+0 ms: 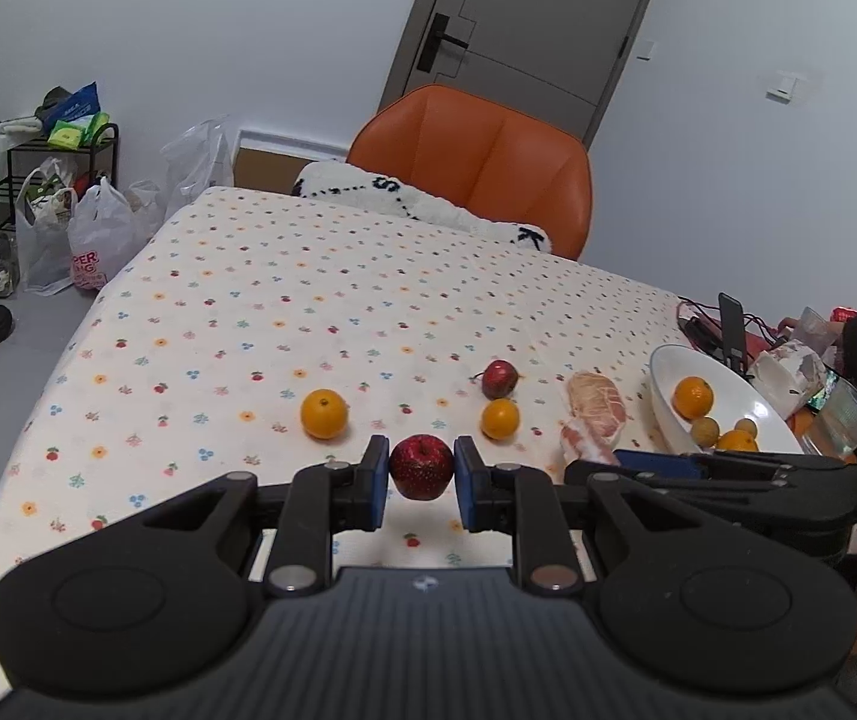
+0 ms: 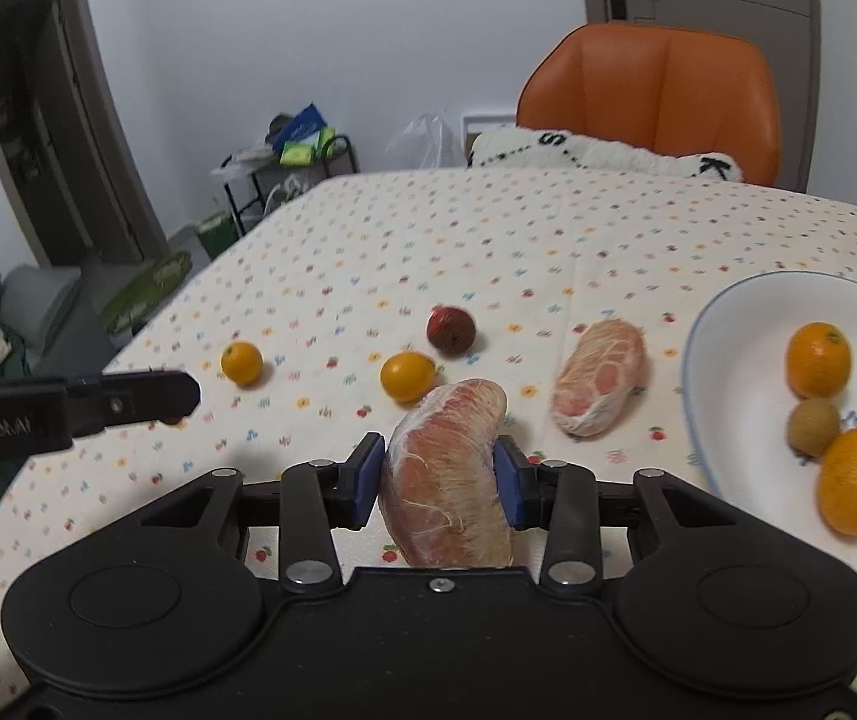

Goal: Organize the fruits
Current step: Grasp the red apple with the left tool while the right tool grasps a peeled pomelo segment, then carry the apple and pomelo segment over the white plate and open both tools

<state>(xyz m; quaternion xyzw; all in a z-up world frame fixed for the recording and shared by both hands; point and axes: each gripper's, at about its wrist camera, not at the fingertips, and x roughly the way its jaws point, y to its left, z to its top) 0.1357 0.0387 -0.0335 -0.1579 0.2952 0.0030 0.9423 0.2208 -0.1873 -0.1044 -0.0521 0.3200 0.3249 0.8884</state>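
My left gripper (image 1: 421, 480) is shut on a dark red apple (image 1: 420, 467) low over the flowered tablecloth (image 1: 308, 312). My right gripper (image 2: 439, 480) is shut on a peeled pomelo piece (image 2: 446, 480). A second pomelo piece (image 2: 599, 378) lies just ahead of it. Loose on the cloth are two oranges (image 1: 324, 414) (image 1: 500, 419) and another red apple (image 1: 499, 378). At the right stands a white bowl (image 2: 740, 348) holding oranges (image 2: 818, 360) and a kiwi (image 2: 812, 426). The right gripper (image 1: 626, 461) shows beside the bowl (image 1: 734, 384); the left gripper (image 2: 188, 396) shows at the left.
An orange chair (image 1: 476, 168) with a white cushion (image 1: 428, 204) stands at the table's far edge. Cables, a phone and packets (image 1: 740, 330) clutter the right side behind the bowl. Bags and a shelf rack (image 1: 50, 192) stand on the floor to the left.
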